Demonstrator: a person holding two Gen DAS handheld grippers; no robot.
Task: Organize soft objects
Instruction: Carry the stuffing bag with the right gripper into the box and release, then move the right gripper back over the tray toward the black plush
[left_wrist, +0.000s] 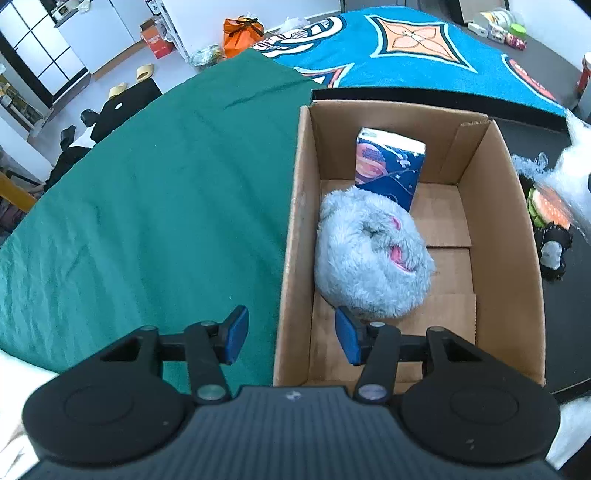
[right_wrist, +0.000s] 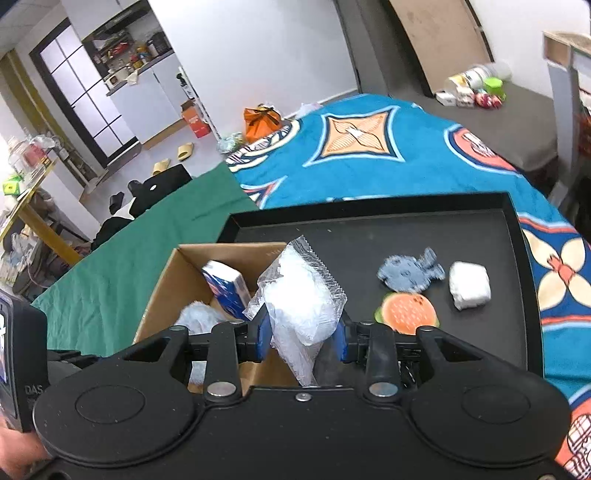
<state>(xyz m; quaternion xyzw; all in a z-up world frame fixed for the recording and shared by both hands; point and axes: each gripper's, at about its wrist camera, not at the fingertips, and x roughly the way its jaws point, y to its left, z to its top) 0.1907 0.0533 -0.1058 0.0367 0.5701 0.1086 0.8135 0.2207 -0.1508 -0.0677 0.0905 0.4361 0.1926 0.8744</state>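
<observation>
1. Nearest in the right wrist view, the right gripper (right_wrist: 302, 338) is clenched on a clear plastic packet (right_wrist: 301, 302) of white soft material; the packet's long axis runs up and away between the blue pads (right_wrist: 263, 338), its crimped edge pointing to the far side.
2. At the left edge of that view, a black device (right_wrist: 18, 369) shows the letters "DAS"; the rest is cut off.
3. In the left wrist view, the left gripper (left_wrist: 291, 338) is released, its jaws spread wide and straddling the near left wall of the cardboard box (left_wrist: 295, 236), with nothing between them.
4. Inside the box, a grey fluffy plush (left_wrist: 369, 254) with pink patches lies against the left wall, just beyond the left gripper's inner pad.
5. Behind the plush, touching it, a tissue pack (left_wrist: 388, 162) printed with planets and stars stands upright and leans toward the far wall; no words on it can be read.
6. The box sits at the left end of a black tray (right_wrist: 517, 258). On the tray's bare part lie a burger-shaped pad (right_wrist: 406, 312), a blue fish-shaped cloth (right_wrist: 410, 273) just behind it, and a white rolled cloth (right_wrist: 469, 284) to the right.
7. Under everything lie a green sheet (left_wrist: 147, 203) and a blue patterned blanket (right_wrist: 369, 155).
8. Farthest, an orange bag (right_wrist: 262, 122) sits on the floor.
</observation>
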